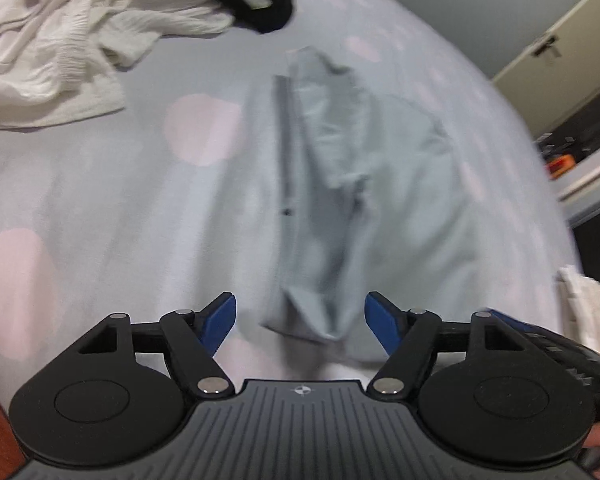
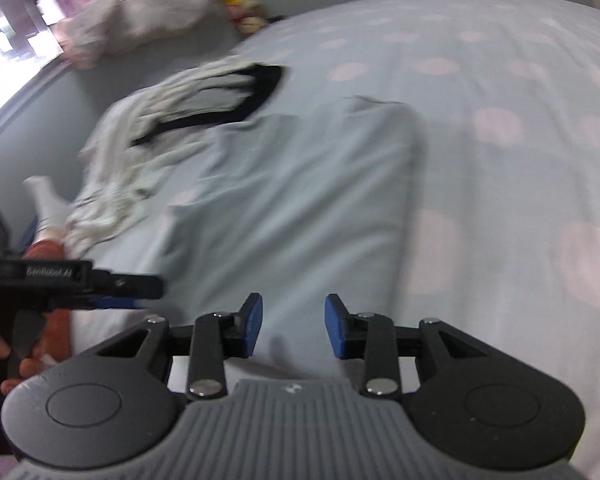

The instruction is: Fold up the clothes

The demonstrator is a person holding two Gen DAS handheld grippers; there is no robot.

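A pale blue garment (image 1: 340,184) lies partly folded lengthwise on the bed, blurred in both views; it also shows in the right wrist view (image 2: 296,200). My left gripper (image 1: 300,320) is open and empty, its blue pads (image 1: 220,320) on either side of the garment's near end. My right gripper (image 2: 294,328) is open and empty over the garment's near edge. The left gripper's body (image 2: 80,276) shows at the left of the right wrist view, beside the garment.
A heap of white, grey and black clothes (image 1: 72,40) lies at the far left of the bed, also seen in the right wrist view (image 2: 172,120). The bedsheet (image 2: 500,160) is pale blue with pink dots. A cabinet (image 1: 560,52) stands beyond the bed's right edge.
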